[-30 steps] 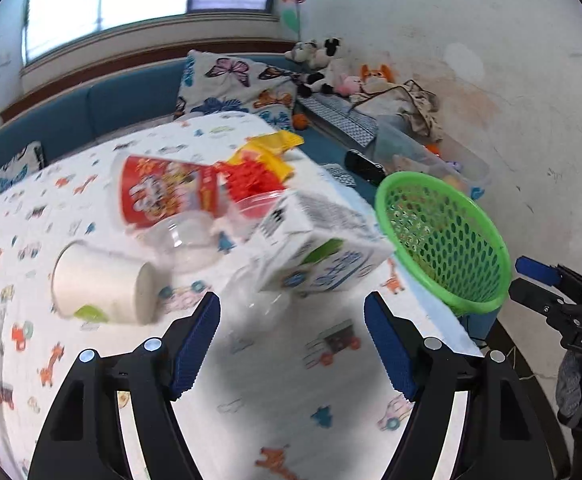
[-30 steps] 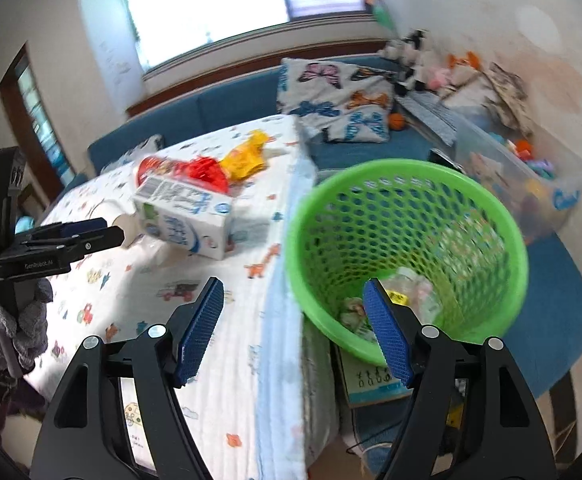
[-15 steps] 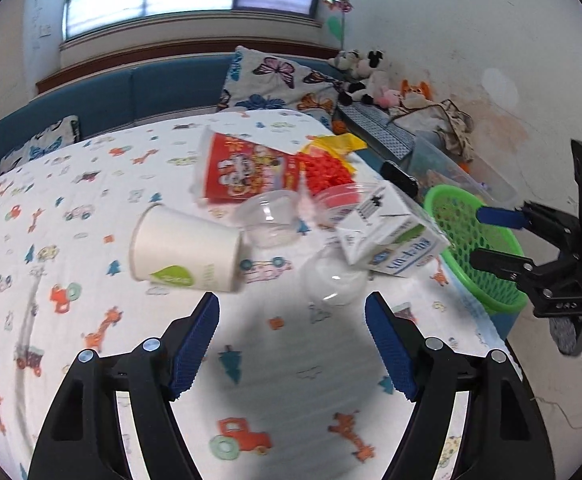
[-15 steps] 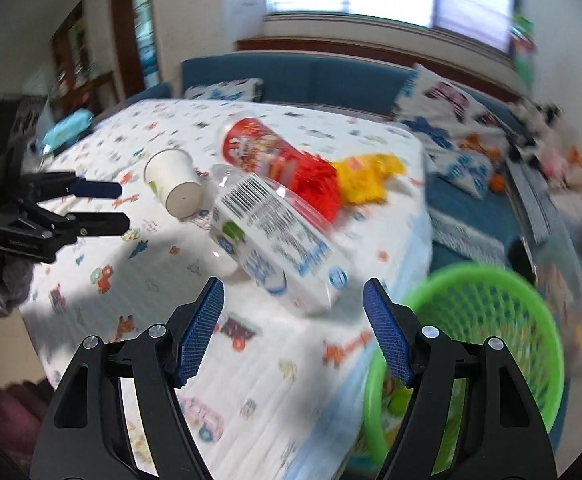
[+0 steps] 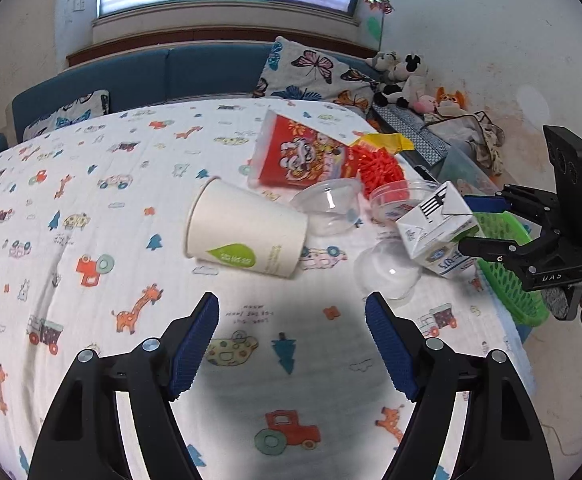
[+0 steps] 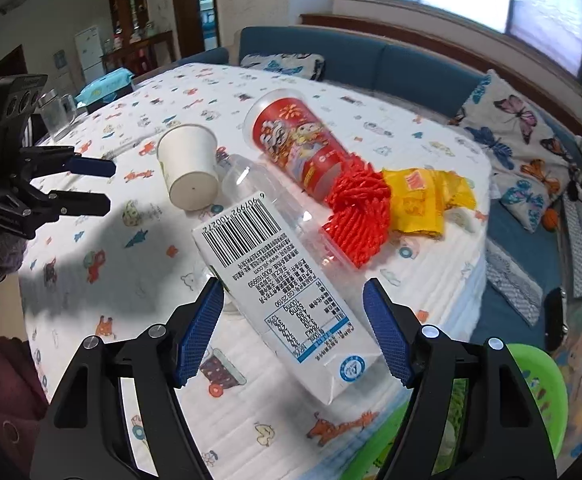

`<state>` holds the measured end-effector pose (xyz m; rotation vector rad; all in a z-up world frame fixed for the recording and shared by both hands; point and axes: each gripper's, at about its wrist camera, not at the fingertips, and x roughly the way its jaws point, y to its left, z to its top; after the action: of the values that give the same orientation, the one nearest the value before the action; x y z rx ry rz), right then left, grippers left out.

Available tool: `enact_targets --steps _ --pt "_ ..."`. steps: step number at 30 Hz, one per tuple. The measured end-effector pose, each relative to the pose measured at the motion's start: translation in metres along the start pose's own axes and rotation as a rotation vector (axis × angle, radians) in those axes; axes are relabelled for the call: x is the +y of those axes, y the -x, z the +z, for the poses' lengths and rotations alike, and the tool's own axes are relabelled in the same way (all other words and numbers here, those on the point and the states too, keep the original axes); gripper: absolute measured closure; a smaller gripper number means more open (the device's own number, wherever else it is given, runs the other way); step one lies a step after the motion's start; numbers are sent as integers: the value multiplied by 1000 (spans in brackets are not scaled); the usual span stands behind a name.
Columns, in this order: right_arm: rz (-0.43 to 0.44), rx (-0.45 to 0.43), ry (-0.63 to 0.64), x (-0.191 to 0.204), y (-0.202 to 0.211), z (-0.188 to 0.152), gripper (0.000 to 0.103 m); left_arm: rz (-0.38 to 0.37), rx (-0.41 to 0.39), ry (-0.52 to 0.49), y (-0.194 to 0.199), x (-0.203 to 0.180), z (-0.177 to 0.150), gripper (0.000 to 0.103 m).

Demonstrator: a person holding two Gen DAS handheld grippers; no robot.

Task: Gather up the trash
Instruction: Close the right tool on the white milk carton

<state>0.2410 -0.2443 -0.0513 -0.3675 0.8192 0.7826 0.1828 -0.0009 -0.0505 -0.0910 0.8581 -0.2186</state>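
Several pieces of trash lie on the table (image 5: 91, 208), none of them in a gripper. Taking the white milk carton (image 6: 275, 296) as the landmark: it lies on its side near the table's edge, and the green basket (image 6: 531, 380) sits just past that edge, below and beside it. Behind the carton a clear plastic bottle (image 6: 259, 188) lies against it. Farther back rests the tipped paper cup (image 6: 189, 164), and beside that the red snack canister (image 6: 295, 148). Beyond the bottle sit a red mesh bundle (image 6: 359, 208) and a yellow wrapper (image 6: 427, 196). In the left wrist view, clear plastic cups (image 5: 327, 208) lie between the carton and the paper cup.

The right gripper (image 6: 293, 316) hovers over the carton with its jaws apart; the carton lies between the blue pads but they do not press on it. The left gripper (image 5: 291, 332) hangs over bare cloth on the near side of the paper cup, jaws likewise apart and empty.

Judging by the layout, most of the collecting is left to do: what the basket already holds cannot be made out here, while carton, bottle, cups, canister, mesh and wrapper all wait on the table. The carton looks like the right gripper's next pick, the paper cup the left's.
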Motion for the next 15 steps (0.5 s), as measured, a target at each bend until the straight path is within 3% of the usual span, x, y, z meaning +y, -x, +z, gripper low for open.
enact_targets --steps 9,15 --pt "40 46 74 8 -10 -2 31 20 7 38 -2 15 -1 30" --pt "10 56 141 22 -9 -7 35 29 15 52 -5 18 -2 30"
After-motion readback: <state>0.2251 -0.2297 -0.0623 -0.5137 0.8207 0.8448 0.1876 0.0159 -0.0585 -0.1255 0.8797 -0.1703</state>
